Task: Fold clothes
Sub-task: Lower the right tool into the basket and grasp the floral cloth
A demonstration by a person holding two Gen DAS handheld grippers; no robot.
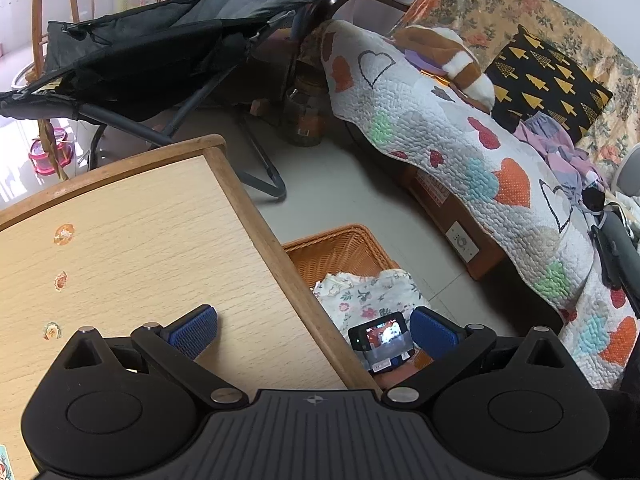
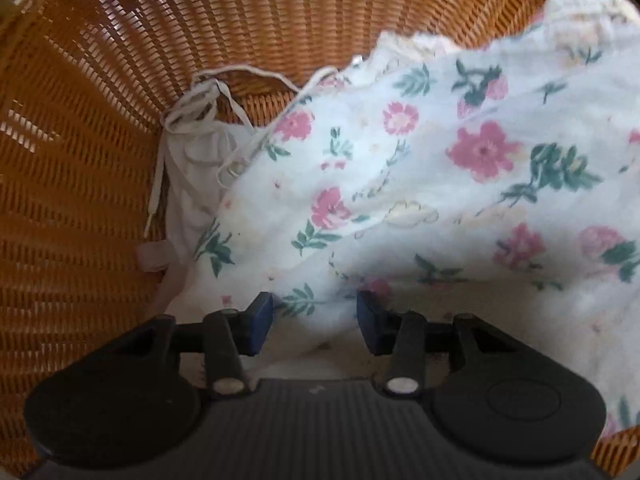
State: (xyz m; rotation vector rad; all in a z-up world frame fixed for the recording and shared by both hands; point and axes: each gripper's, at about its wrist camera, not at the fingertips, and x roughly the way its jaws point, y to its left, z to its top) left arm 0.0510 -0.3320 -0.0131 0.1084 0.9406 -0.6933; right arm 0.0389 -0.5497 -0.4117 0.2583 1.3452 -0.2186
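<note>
A white garment printed with pink flowers (image 2: 400, 160) lies heaped in a woven orange basket (image 2: 100, 120). My right gripper (image 2: 315, 316) points down into the basket, its blue pads apart with a fold of that floral cloth between them. A plain white garment with thin straps (image 2: 196, 168) lies beside it against the basket wall. In the left wrist view the basket (image 1: 336, 248) stands on the floor beside the wooden table (image 1: 120, 240), with the floral garment (image 1: 360, 296) inside. My left gripper (image 1: 316, 332) hovers open over the table's edge, holding nothing.
A dark folding lounge chair (image 1: 140, 52) stands beyond the table. A sofa under a quilted heart-pattern cover (image 1: 460, 152) runs along the right, with a plush toy (image 1: 452, 60), a black cushion (image 1: 548, 88) and lilac clothes (image 1: 560, 148) on it. A glass jar (image 1: 304, 120) sits on the floor.
</note>
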